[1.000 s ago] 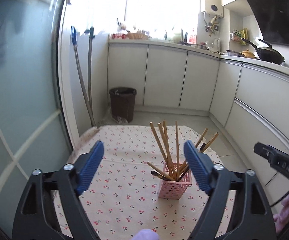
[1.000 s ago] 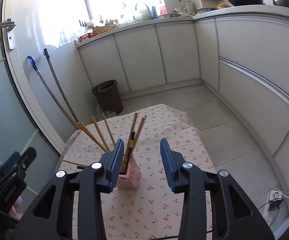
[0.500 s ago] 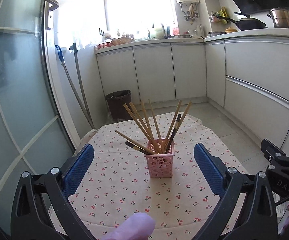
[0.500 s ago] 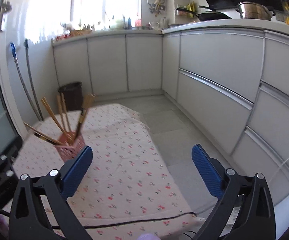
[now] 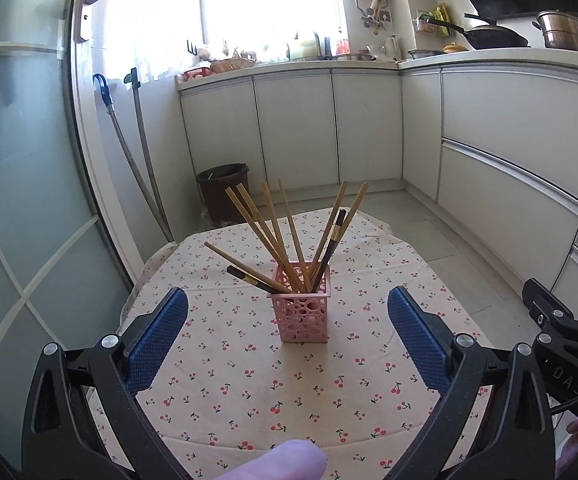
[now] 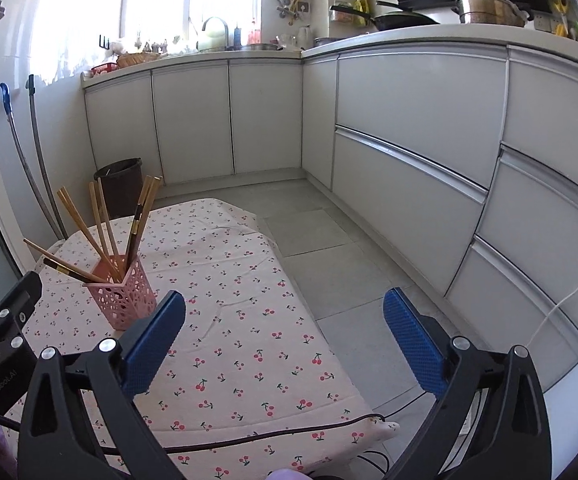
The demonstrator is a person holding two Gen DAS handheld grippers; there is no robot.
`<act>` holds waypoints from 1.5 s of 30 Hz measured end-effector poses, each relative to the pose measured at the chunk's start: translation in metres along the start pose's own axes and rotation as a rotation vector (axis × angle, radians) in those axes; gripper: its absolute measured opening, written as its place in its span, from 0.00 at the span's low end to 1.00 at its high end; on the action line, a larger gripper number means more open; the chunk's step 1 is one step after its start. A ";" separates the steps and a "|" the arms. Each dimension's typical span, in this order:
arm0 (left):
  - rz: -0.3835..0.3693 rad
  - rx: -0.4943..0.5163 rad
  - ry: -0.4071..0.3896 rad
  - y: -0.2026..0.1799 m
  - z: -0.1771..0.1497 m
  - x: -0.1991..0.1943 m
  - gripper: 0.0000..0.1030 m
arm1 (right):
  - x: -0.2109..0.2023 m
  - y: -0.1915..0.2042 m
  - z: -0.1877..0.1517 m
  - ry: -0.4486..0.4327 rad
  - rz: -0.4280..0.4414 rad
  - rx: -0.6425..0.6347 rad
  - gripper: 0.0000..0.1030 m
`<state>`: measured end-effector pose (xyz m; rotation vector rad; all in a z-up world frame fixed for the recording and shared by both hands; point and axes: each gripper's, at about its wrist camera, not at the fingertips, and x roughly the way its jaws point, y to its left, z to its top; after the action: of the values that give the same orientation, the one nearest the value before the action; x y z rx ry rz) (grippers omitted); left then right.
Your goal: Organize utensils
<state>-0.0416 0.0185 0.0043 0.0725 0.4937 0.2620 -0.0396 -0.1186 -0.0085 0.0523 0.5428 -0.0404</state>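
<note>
Now both grippers, left gripper [image 5: 287, 334] and right gripper [image 6: 284, 332], gape empty, wider than before; pink holder [image 5: 303, 307] at twelve o'clock, cloth [image 5: 249, 380] bare around.

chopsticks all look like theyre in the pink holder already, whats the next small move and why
Probably just ease both hands back and leave things as they are. The chopsticks all stand in the pink holder, fanned out but contained, and no loose ones show on the cherry-print cloth. The left gripper and right gripper are both wide open and empty, so nothing seems left to place.
</note>
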 end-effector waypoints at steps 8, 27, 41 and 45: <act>-0.014 -0.023 0.029 0.003 -0.003 0.005 0.93 | 0.000 -0.001 -0.002 0.002 0.006 0.008 0.94; -0.022 -0.026 0.055 0.004 -0.005 0.011 0.93 | 0.003 -0.003 -0.003 0.016 0.016 0.025 0.94; -0.020 -0.024 0.065 0.005 -0.007 0.016 0.93 | 0.004 -0.002 -0.004 0.022 0.016 0.028 0.94; -0.020 -0.024 0.065 0.005 -0.007 0.016 0.93 | 0.005 -0.001 -0.004 0.025 0.017 0.029 0.94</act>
<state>-0.0326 0.0273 -0.0085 0.0359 0.5555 0.2507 -0.0378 -0.1199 -0.0147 0.0854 0.5667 -0.0309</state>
